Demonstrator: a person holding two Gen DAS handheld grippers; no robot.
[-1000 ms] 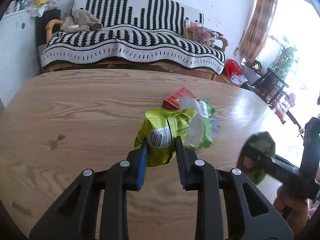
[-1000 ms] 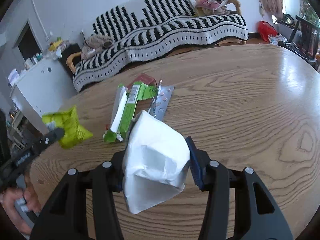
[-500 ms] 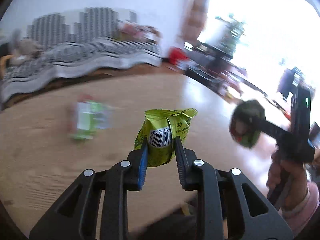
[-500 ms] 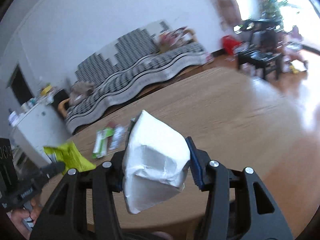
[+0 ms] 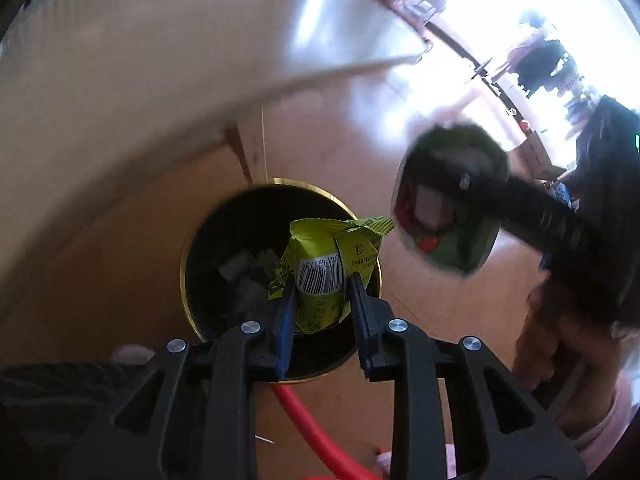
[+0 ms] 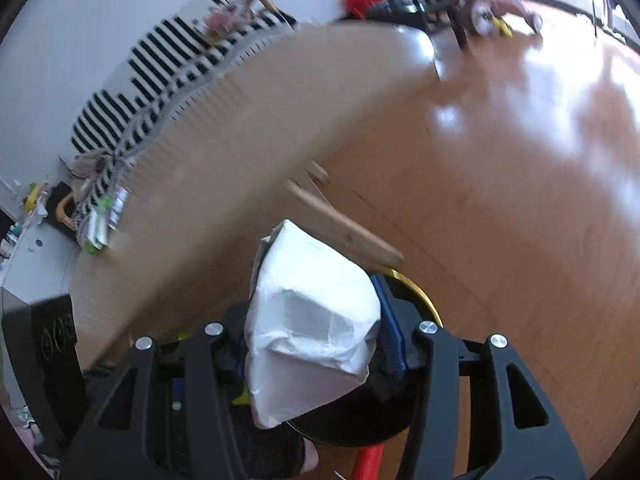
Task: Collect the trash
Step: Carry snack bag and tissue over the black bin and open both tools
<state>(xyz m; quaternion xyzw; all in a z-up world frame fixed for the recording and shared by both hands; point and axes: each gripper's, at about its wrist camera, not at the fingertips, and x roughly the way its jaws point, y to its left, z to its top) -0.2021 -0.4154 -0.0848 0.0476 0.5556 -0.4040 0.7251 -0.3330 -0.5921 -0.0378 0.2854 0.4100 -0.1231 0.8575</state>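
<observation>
My left gripper point(image 5: 322, 292) is shut on a crumpled yellow-green snack wrapper point(image 5: 326, 264) with a barcode and holds it over the mouth of a black bin with a gold rim point(image 5: 188, 248) on the floor. Some trash lies inside the bin. My right gripper point(image 6: 312, 320) is shut on a white-backed packet point(image 6: 308, 320) just above the same bin point(image 6: 424, 304). In the left wrist view the right gripper point(image 5: 440, 216) shows at the right, gripping the packet's green and red printed side point(image 5: 448, 248).
The round wooden table point(image 5: 160, 60) stands above and beside the bin, with its leg point(image 6: 344, 232) close by. Green wrappers and a blister pack point(image 6: 100, 220) lie on the table. A red tube point(image 5: 316, 436) lies on the floor near the bin. A striped sofa point(image 6: 168, 60) is behind.
Both grippers have swung away from the tabletop and down towards the floor. They now hang over the bin, each still holding its piece of trash.
</observation>
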